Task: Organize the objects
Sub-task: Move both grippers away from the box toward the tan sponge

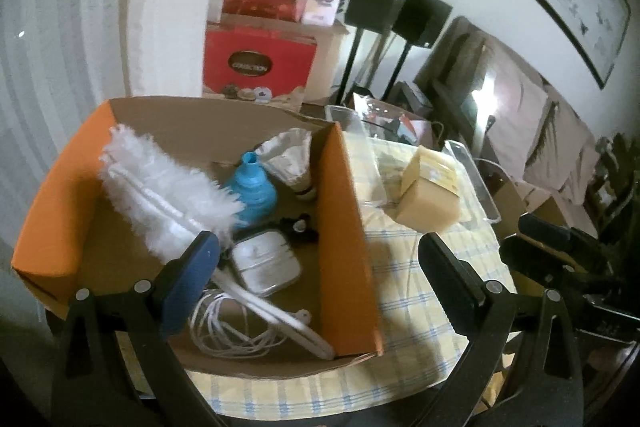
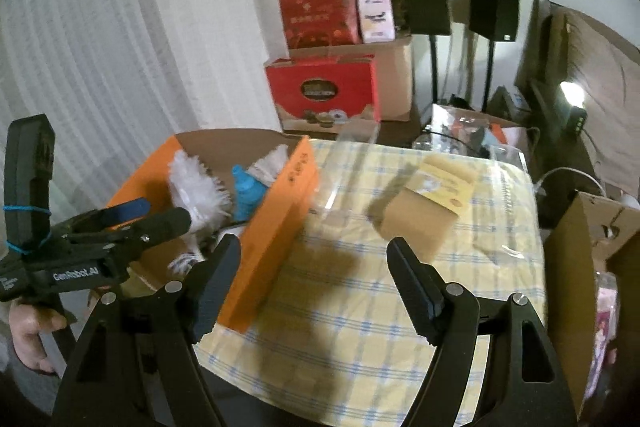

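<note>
An orange cardboard box [image 1: 344,211] stands on the checked tablecloth [image 1: 404,307]. It holds a white feather duster [image 1: 160,195], a blue bottle [image 1: 254,191], a shuttlecock [image 1: 288,159], a white case [image 1: 264,263] and a coiled white cable [image 1: 224,331]. My left gripper [image 1: 320,279] hovers open above the box's near right wall, gripping nothing. To the right of the orange box [image 2: 276,219], a beige carton [image 2: 424,215] sits on the cloth. My right gripper [image 2: 316,287] is open and empty over bare cloth, short of the carton. The left gripper [image 2: 162,213] shows at the left.
Clear plastic trays [image 1: 476,179] lie beside and behind the beige carton [image 1: 430,195]. Red gift boxes [image 2: 324,91] and two black speakers on stands [image 2: 426,1] stand against the wall. A brown cardboard box [image 2: 592,247] is at the table's right. A hand [image 2: 28,331] holds the left gripper's handle.
</note>
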The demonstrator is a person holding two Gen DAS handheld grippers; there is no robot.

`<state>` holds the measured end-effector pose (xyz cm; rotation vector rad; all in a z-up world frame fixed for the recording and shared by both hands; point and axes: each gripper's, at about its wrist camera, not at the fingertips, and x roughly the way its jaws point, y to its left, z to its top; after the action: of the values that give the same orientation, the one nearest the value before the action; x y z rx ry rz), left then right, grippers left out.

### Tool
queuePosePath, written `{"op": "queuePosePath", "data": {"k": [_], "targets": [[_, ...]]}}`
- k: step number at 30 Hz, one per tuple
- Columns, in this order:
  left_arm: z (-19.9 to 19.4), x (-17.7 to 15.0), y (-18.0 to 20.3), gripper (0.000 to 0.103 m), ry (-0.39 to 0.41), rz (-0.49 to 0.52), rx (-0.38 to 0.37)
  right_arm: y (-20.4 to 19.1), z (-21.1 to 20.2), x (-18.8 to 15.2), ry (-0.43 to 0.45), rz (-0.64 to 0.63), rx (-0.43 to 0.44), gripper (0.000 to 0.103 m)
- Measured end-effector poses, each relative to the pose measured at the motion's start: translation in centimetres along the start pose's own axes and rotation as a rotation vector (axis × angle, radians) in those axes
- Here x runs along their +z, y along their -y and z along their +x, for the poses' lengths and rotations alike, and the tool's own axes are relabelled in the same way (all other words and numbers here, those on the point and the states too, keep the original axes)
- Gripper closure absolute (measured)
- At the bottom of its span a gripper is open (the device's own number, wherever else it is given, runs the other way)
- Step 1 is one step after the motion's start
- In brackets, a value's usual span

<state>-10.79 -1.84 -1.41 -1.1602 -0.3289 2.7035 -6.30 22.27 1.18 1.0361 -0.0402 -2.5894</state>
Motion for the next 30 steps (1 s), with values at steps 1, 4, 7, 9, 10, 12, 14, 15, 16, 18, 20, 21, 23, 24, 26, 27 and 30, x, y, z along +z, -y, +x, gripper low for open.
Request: {"op": "queuePosePath", "data": {"k": [1, 4, 7, 9, 10, 12, 14, 15, 16, 18, 20, 21, 23, 24, 26, 27, 30], "targets": [[0.1, 0.0, 0.4, 0.004, -0.002, 0.011, -0.002, 0.4, -0.1, -0.2, 0.000, 0.005, -0.012, 0.026], [0.6, 0.1, 1.7, 0.004, 0.002, 0.051, 0.004, 2.1, -0.5, -0.7, 0.005, 0.034, -0.036, 0.026], [1.1, 0.1, 3.1, 0.004, 0.002, 0.082, 0.006, 3.4, -0.8, -1.0, 0.010, 0.060, -0.050, 0.026], [1.5, 0.2, 4.0, 0.004, -0.001, 0.095, 0.002, 4.2, -1.0, -1.2, 0.012, 0.074, -0.056, 0.026], [1.7, 0.2, 4.3, 0.004, -0.001, 0.099, 0.001, 4.6, -1.1, -1.2, 0.012, 0.078, -0.058, 0.026], [2.0, 0.3, 5.3, 0.004, 0.001, 0.112, -0.002, 5.4, -1.2, -1.4, 0.013, 0.088, -0.069, 0.026], [2.4, 0.3, 6.1, 0.004, 0.002, 0.124, -0.007, 6.3, -1.2, -1.4, 0.011, 0.101, -0.077, 0.026], [2.6, 0.3, 6.6, 0.004, 0.000, 0.131, -0.010, 6.7, -1.2, -1.5, 0.012, 0.107, -0.078, 0.026], [2.8, 0.4, 7.0, 0.004, -0.002, 0.135, -0.012, 7.0, -1.3, -1.5, 0.014, 0.114, -0.081, 0.026], [3.4, 0.4, 7.9, 0.004, -0.007, 0.146, -0.018, 7.8, -1.4, -1.6, 0.020, 0.125, -0.086, 0.026], [4.0, 0.5, 8.6, 0.004, -0.013, 0.152, -0.023, 8.7, -1.5, -1.7, 0.022, 0.138, -0.094, 0.026], [4.5, 0.6, 9.0, 0.004, -0.019, 0.155, -0.028, 9.0, -1.5, -1.8, 0.023, 0.142, -0.098, 0.026], [5.2, 0.7, 9.6, 0.004, -0.030, 0.158, -0.037, 9.7, -1.5, -1.9, 0.023, 0.151, -0.108, 0.026], [5.7, 0.8, 10.1, 0.004, -0.037, 0.161, -0.042, 10.1, -1.4, -2.0, 0.022, 0.155, -0.114, 0.026], [6.3, 0.9, 10.7, 0.004, -0.044, 0.165, -0.048, 10.9, -1.4, -2.2, 0.021, 0.165, -0.121, 0.026], [6.9, 0.9, 11.1, 0.004, -0.050, 0.170, -0.049, 11.2, -1.4, -2.3, 0.020, 0.170, -0.123, 0.026], [8.0, 1.0, 12.1, 0.004, -0.060, 0.179, -0.050, 12.4, -1.3, -2.5, 0.019, 0.186, -0.133, 0.026]]}}
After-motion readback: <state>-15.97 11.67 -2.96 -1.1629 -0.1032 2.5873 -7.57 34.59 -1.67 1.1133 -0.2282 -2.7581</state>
